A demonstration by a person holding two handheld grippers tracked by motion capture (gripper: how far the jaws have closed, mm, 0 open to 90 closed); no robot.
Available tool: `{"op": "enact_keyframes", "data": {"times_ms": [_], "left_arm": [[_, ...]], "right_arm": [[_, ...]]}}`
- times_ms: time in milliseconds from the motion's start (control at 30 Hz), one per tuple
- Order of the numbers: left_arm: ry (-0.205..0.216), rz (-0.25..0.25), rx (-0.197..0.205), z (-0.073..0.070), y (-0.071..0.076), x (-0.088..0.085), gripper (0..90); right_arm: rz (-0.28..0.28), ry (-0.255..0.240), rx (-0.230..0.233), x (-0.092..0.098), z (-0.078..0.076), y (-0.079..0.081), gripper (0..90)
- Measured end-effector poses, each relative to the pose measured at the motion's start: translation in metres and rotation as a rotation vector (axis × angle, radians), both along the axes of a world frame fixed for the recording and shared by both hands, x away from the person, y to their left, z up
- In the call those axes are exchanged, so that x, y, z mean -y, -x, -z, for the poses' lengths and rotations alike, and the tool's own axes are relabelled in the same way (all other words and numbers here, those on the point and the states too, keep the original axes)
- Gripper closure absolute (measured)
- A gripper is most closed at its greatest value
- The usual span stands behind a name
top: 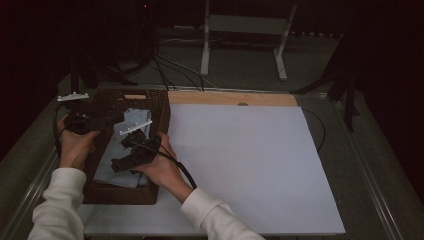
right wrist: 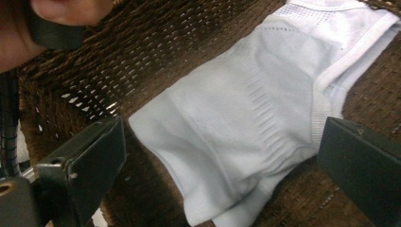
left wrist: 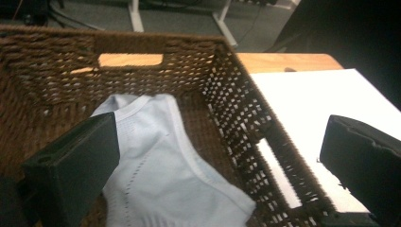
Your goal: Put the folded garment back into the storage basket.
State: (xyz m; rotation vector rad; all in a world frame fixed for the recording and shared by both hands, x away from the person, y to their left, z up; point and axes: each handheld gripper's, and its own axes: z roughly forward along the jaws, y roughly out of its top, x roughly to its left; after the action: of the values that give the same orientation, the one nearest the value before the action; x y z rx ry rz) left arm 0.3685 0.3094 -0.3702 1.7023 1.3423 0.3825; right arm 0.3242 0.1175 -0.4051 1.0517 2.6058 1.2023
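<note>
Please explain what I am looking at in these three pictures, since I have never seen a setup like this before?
No robot arm works here: a person holds a two-jaw tool in each hand. The high view looks down on the table from above the person; the left gripper and right gripper are both over a brown wicker basket, which stands beside a white board. The other two pictures come from cameras riding on each gripper, looking along its black jaws. In the basket lies a pale blue garment, seemingly underwear. Nothing is held: both grippers stand open, the right one's jaws to either side of the garment without pressing it.
</note>
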Motion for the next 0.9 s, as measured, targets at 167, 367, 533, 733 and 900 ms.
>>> {"op": "enact_keyframes", "data": {"times_ms": [167, 367, 533, 733, 900], "left_arm": [[-0.017, 0.004, 0.013, -0.003, 0.004, 0.005, 0.3], [-0.063, 0.011, 0.022, -0.004, 0.009, 0.014, 0.3], [-0.082, 0.014, 0.026, -0.003, 0.012, 0.021, 0.3], [-0.092, 0.027, 0.038, -0.004, 0.017, 0.028, 0.3], [-0.089, 0.026, 0.059, -0.005, 0.023, 0.031, 0.3]], "right_arm": [[0.010, -0.006, 0.005, 0.007, -0.003, -0.003, 2.3], [0.018, -0.024, 0.012, 0.017, -0.008, -0.004, 2.3], [0.026, -0.026, 0.023, 0.026, -0.011, -0.005, 2.3], [0.032, -0.031, 0.038, 0.036, -0.014, -0.006, 2.3], [0.036, -0.037, 0.048, 0.048, -0.016, -0.007, 2.3]]}}
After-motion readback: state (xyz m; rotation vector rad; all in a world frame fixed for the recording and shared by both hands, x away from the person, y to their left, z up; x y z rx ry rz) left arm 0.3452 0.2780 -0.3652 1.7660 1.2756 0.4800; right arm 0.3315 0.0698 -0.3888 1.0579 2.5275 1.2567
